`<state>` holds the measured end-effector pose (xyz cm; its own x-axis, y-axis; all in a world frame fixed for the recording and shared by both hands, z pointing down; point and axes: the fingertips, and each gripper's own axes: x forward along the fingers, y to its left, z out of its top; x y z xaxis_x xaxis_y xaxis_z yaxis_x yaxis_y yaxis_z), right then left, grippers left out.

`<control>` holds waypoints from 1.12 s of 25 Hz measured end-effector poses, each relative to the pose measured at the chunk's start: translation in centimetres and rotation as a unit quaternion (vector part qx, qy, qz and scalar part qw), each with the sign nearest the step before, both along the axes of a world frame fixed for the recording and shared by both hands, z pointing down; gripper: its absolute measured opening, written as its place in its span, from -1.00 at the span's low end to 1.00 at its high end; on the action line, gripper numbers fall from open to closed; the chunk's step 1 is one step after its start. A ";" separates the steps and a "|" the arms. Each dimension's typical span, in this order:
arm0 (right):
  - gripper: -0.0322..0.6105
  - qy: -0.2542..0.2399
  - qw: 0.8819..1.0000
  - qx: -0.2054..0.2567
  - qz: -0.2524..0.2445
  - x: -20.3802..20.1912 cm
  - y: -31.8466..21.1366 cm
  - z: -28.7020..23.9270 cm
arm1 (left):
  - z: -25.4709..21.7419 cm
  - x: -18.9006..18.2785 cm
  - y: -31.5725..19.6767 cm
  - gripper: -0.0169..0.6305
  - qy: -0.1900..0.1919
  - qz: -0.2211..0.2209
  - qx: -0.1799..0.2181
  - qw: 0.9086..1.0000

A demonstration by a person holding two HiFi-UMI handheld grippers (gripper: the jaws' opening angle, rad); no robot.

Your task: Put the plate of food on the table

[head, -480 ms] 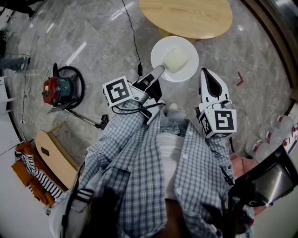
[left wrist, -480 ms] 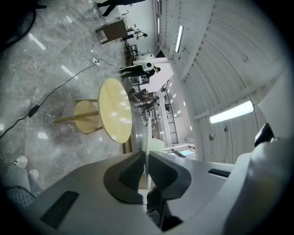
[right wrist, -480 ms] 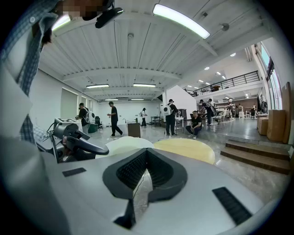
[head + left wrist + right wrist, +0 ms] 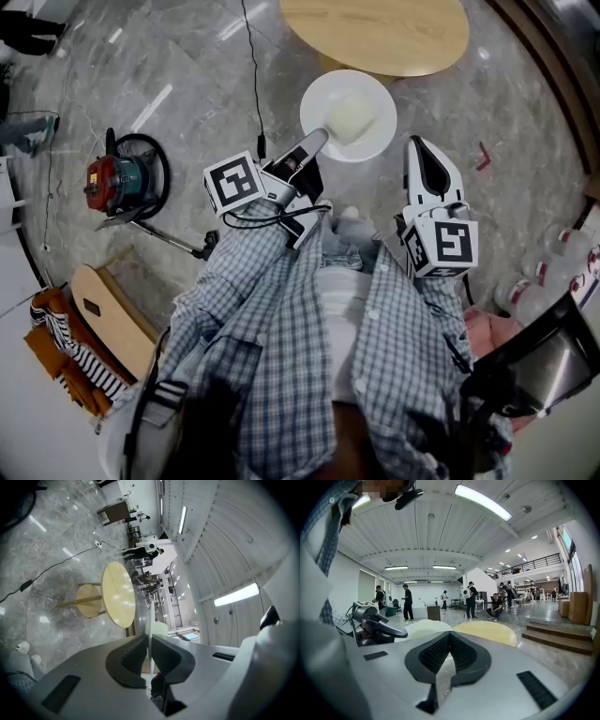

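A white plate [image 4: 370, 131] carrying a pale lump of food [image 4: 354, 116] hangs above the floor, just short of the round wooden table [image 4: 375, 33]. My left gripper [image 4: 317, 141] is shut on the plate's near rim. In the left gripper view the plate [image 4: 149, 620] shows edge-on between the pads, with the table [image 4: 118, 595] beyond it. My right gripper [image 4: 424, 155] hangs to the right of the plate, shut and with nothing in it. The right gripper view shows its tips meeting [image 4: 449, 637], with the plate [image 4: 424, 627] and table [image 4: 487, 631] ahead.
A red vacuum cleaner [image 4: 122, 178] with its hose stands on the floor at left. A wooden board [image 4: 112, 319] and striped cloth [image 4: 66, 352] lie lower left. Bottles [image 4: 553, 281] sit at right. A black cable [image 4: 258, 84] runs across the floor. People [image 4: 408, 603] stand far off.
The left gripper and the plate have edged slightly toward the table. The right gripper has hardly moved.
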<state>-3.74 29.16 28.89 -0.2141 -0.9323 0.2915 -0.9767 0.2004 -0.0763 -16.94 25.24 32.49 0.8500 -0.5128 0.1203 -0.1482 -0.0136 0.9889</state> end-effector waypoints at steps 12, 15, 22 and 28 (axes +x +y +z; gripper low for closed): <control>-0.88 -0.001 1.000 -0.002 0.024 -0.2 0.2 0.9 | 0.4 -1.5 -0.7 -0.88 -0.005 -0.002 0.005 1.000; -0.88 -0.003 1.000 0.000 0.024 -0.1 0.3 1.1 | 0.5 -1.5 -0.6 -0.88 -0.007 -0.003 0.006 1.000; -0.88 -0.011 1.000 0.017 0.018 -0.4 0.3 0.4 | 0.4 -1.4 -0.7 -0.88 -0.009 -0.002 0.006 1.000; -0.88 -0.011 0.999 0.017 0.026 -0.2 0.1 0.3 | 0.1 -1.5 -0.7 -0.88 -0.013 0.002 0.010 1.000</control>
